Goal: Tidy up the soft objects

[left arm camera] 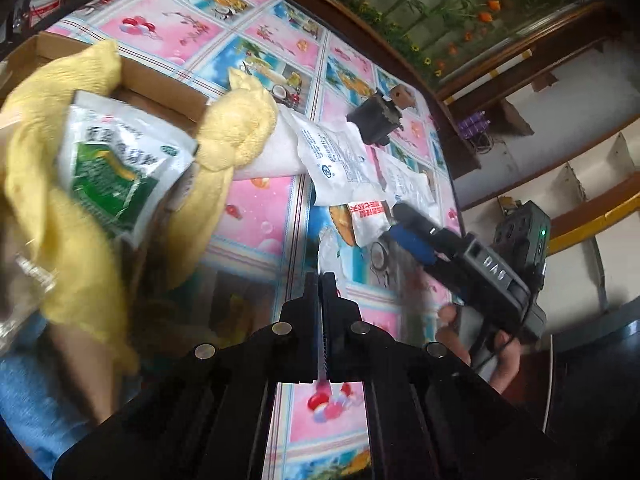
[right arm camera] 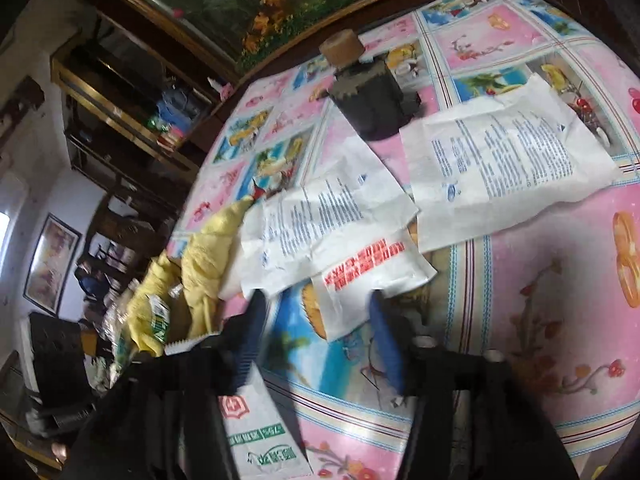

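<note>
Pink worktop (right arm camera: 540, 264): right tool (right arm camera: 320, 320) gapes over red-print packet (right arm camera: 360, 280), grasp next; left tool (left arm camera: 324, 304) clenched empty.

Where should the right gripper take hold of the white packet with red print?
Probably at its near short edge. The packet with red print lies flat with that end pointing at the open right gripper; its far end is tucked under another white packet, so a low approach from the near side suits.
</note>
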`<state>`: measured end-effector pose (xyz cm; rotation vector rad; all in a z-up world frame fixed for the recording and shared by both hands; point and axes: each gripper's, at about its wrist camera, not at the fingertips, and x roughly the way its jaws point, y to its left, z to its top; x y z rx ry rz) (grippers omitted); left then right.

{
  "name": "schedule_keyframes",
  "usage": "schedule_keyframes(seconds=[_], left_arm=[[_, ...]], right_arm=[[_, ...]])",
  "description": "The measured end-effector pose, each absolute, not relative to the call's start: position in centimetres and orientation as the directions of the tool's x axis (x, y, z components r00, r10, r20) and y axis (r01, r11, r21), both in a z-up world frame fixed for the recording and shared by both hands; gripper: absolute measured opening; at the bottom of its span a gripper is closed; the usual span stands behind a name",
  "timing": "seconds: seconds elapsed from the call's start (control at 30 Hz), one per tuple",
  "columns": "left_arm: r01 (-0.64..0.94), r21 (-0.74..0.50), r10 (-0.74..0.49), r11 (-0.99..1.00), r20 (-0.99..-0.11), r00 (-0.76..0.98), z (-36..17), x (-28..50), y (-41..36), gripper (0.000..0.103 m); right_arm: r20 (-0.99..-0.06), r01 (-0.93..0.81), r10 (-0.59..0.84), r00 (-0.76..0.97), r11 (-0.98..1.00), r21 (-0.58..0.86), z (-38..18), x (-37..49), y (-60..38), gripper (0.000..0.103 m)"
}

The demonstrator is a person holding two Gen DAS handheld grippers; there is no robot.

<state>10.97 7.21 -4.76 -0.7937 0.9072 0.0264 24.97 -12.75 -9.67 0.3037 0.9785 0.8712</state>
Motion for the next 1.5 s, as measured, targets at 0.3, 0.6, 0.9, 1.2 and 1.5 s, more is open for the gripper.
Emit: schedule_keyframes(seconds=[0.3,0.6,0.9,1.2,1.5], left_arm=[[-0.350,-0.619,-0.291,0.703,-0.700,0.652,-5.1,8.1,8.3,0.000],[-0.355,-0.629,-0.294,0.691,-0.694,0.657,-5.5,7.7,9.0,0.000],[-0.346,-0.639,-0.307,0.687,-0.687,0.659,-5.6,7.5,8.9,0.000],[-0.324,-0.670,-0.358,0.668,-0.671,0.649,-6.0,7.8,7.9,0.000],[-0.322,-0.663,-0.414,0.676,-0.703,0.578,-7.6,8.7,5.9,0.001]], right_arm=[[-0.621,-0.472,0.775,0.119,0.594,0.651,-9.7,24.7,-8.3,0.073],[-0.615,-0.260,0.778,0.126,0.625,0.737,-12.0,26.7,-5.8,0.016],[-0.570,-0.413,0.789,0.228,0.609,0.677,-8.9,20.3,-11.4,0.003],[-0.685,-0.522,0.707,0.175,0.656,0.545,-12.2,15.3,-12.3,0.000],[-0.696,-0.562,0.693,0.189,0.658,0.502,-12.4,12.3,-10.9,0.000]])
